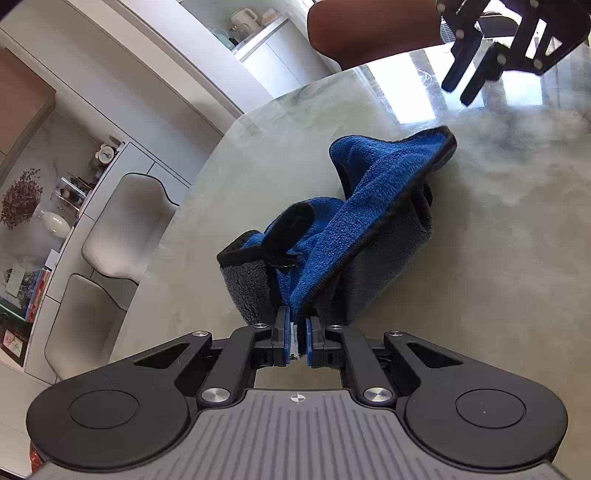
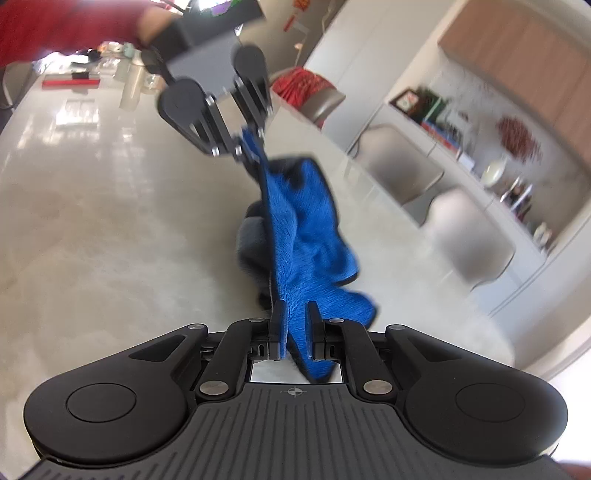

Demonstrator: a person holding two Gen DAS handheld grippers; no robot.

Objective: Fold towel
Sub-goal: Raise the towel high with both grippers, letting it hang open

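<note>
The towel, blue on one side and grey on the other with a dark hem, lies crumpled on the pale marble table. My left gripper is shut on a blue edge of it and lifts that edge. It also shows in the right wrist view holding the towel's far end. In the left wrist view my right gripper hangs above the table beyond the towel, fingers apart and empty. In the right wrist view the towel passes between my right gripper's parted fingers, which do not pinch it.
Two pale chairs stand at the table's edge by white cabinets with shelves of small items. A brown chair back is at the far side. Bottles and a red object sit at the table's far end.
</note>
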